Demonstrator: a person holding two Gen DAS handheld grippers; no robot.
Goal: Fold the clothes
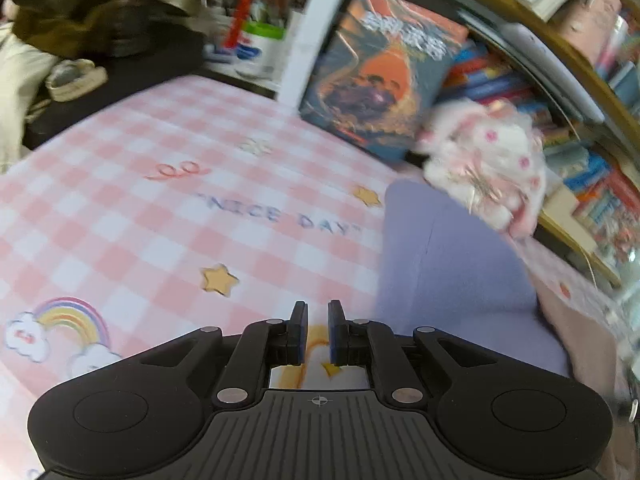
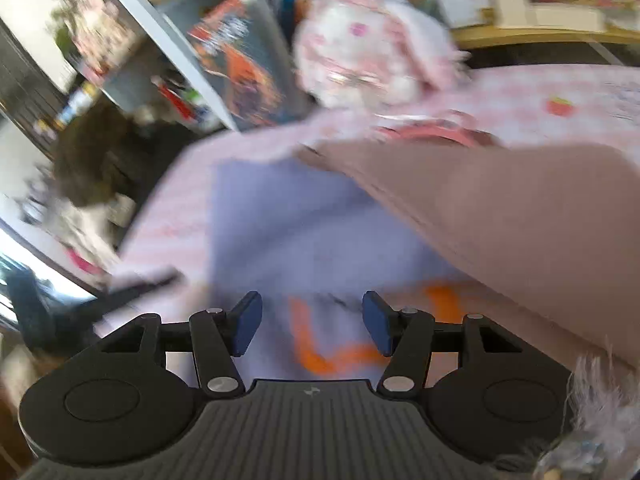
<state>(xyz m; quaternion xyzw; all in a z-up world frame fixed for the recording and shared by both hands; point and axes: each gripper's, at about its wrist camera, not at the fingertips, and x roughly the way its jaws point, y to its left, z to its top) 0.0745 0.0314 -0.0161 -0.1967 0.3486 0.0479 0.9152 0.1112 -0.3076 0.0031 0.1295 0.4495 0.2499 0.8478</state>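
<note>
A lavender garment [image 1: 452, 264] lies folded flat on the pink checked cloth [image 1: 160, 184], to the right of my left gripper [image 1: 318, 332]. The left gripper's jaws stand nearly shut with a narrow gap and hold nothing. In the right wrist view the same lavender garment [image 2: 304, 224] has an orange print near its front edge. My right gripper [image 2: 312, 324] hovers over that print, open and empty. A dusty pink garment [image 2: 520, 216] lies partly over the lavender one on its right side; it also shows in the left wrist view [image 1: 576, 336].
A white and pink plush toy [image 1: 488, 160] sits at the back of the surface, also in the right wrist view [image 2: 368, 48]. A large book [image 1: 380, 76] leans against bookshelves [image 1: 580, 140] behind. Dark clothing [image 1: 100, 20] is piled at the far left.
</note>
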